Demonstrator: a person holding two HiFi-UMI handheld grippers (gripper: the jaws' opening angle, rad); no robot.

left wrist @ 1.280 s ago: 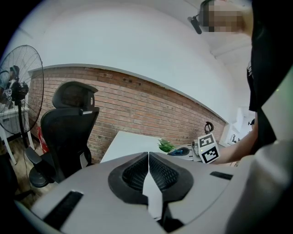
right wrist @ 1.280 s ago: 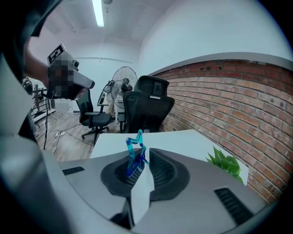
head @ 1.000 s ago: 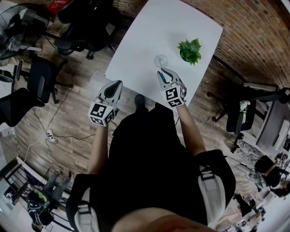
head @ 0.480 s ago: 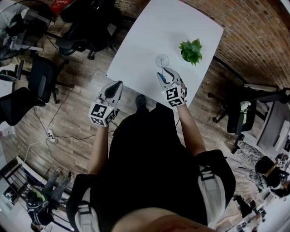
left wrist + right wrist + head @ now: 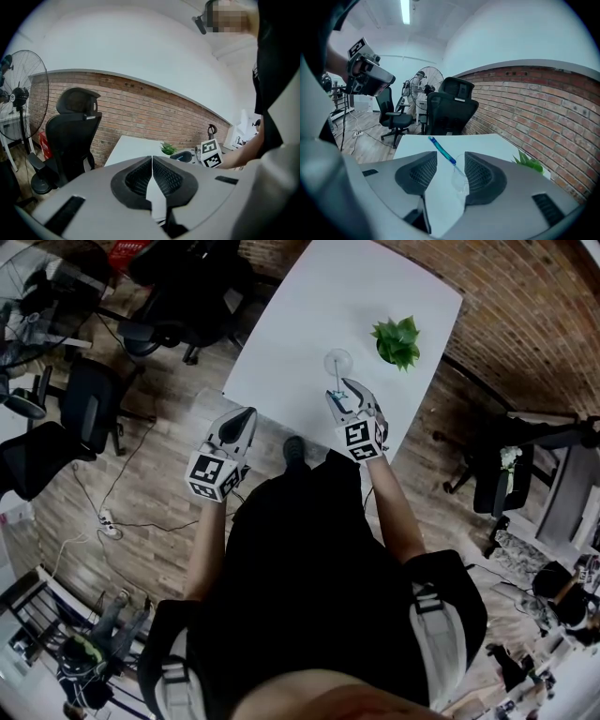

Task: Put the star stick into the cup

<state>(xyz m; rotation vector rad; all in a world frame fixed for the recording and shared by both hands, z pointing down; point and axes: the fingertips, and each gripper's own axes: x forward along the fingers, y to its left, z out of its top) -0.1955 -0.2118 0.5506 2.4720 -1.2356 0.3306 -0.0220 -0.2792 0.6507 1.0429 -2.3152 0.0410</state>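
The blue star stick point(image 5: 440, 149) is leaning inside the clear cup point(image 5: 459, 177), with its top poking out over the rim. The right gripper point(image 5: 349, 397) is hovering just beside the cup, and its jaws are opening wide, pinching nothing, with the stick showing in the gap. The left gripper point(image 5: 152, 160) is hanging well away from the cup, past the white table point(image 5: 309, 324) edge, its jaws squeezed together on nothing.
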